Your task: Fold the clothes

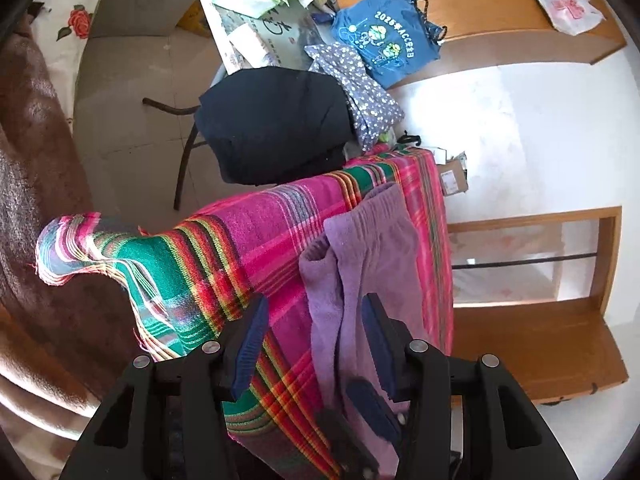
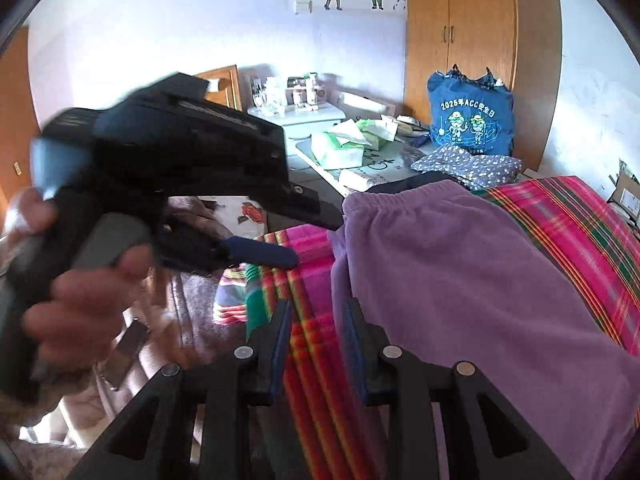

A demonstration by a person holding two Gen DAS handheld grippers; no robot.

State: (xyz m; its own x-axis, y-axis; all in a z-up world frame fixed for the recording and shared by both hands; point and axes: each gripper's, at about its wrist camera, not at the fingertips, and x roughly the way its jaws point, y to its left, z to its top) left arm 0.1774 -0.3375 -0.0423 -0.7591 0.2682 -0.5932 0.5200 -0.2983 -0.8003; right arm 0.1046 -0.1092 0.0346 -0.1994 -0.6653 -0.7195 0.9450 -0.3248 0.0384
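Both claws gape empty: left gripper (image 1: 316, 344) and right gripper (image 2: 318, 334) over the purple garment (image 1: 360, 264) draped on the plaid cloth (image 1: 240, 240). Pinching plaid too could drag both.

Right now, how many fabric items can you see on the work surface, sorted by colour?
Purple: 1, the purple garment
Pink-green plaid: 1, the plaid cloth
Black: 1, the black folded garment
Blue floral: 1, the floral cloth
Blue printed: 1, the blue bag
Total: 5
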